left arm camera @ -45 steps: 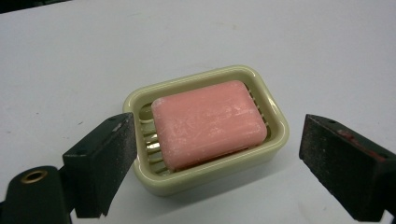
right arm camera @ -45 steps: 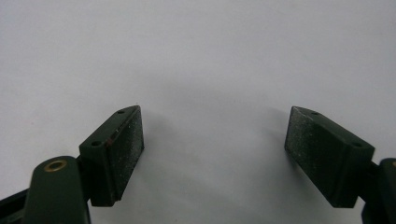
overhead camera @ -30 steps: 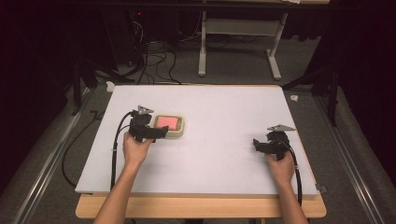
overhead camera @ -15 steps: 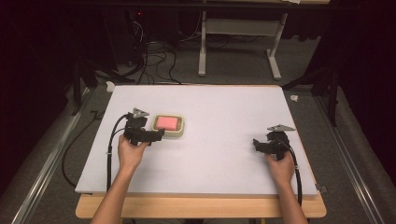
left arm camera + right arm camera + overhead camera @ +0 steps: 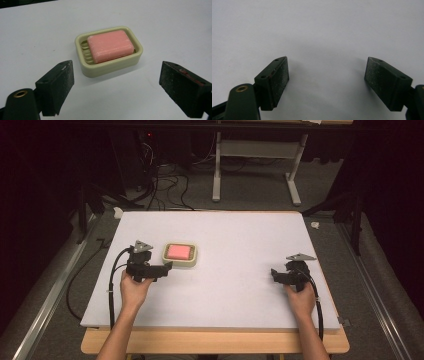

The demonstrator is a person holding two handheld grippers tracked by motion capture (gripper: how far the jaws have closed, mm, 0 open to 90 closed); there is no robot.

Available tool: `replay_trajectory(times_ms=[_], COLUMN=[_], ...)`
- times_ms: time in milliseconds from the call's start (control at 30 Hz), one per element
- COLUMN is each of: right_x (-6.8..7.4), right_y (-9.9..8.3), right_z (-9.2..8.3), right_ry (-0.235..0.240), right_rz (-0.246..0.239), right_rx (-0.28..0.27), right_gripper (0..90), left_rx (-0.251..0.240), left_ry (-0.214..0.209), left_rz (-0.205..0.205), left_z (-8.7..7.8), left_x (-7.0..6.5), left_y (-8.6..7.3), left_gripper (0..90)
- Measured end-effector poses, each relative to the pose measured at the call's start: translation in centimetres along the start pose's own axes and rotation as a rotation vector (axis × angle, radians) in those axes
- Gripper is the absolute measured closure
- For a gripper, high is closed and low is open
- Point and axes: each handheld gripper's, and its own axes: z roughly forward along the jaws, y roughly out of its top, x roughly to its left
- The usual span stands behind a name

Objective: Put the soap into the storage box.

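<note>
At the near edge of the table point(image 5: 210, 320), two forearms are seen entering from 6 o'clock, each hand wrapped around a gripper. The right gripper point(image 5: 276, 275) is held low at about 4 o'clock on the white surface, well apart from anything else; in the right gripper view its jaws are spread wide with nothing but bare tabletop between them. The left gripper point(image 5: 167, 267) is held at about 8 o'clock, pointed toward 3 o'clock. In the left gripper view its jaws are likewise spread wide and nothing is pinched.

Just beyond the left gripper, near 10 o'clock of the table's centre, a cream soap dish point(image 5: 107, 66) is set flat on the surface, and a pink soap bar point(image 5: 110, 45) is laid in it on the ribbed floor. From the left gripper the dish lies ahead at 12 o'clock, near but not touched.

The bar is judged to be light, rigid and likely slick, with rounded edges that could slip from the pads; it would best be taken across its short sides, low on the flanks. The dish is probably stiff, light plastic and may slide when nudged, so it would be better gripped across its rim walls.

Farther off, at 12 o'clock, a table frame and cables are seen on the dark floor.
</note>
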Motion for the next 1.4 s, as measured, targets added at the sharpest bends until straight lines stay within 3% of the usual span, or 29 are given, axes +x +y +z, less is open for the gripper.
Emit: replay_trajectory(times_ms=[300,600,1400], right_x=[0.0,0.0,0.0], right_y=[0.0,0.0,0.0], right_z=[0.0,0.0,0.0], right_ry=[0.000,0.000,-0.001], right_rz=[0.000,0.000,-0.002], right_rx=[0.000,0.000,0.002], right_gripper=[20.1,20.1,20.1], left_rx=[-0.019,-0.021,-0.002], left_ry=[-0.052,-0.076,-0.096], left_rz=[-0.012,-0.006,0.007], left_z=[-1.1,-1.6,-1.8], left_x=[-0.4,-1.0,-1.7], left_y=[-0.6,-1.2,-3.1], left_gripper=[13.3,13.5,14.2])
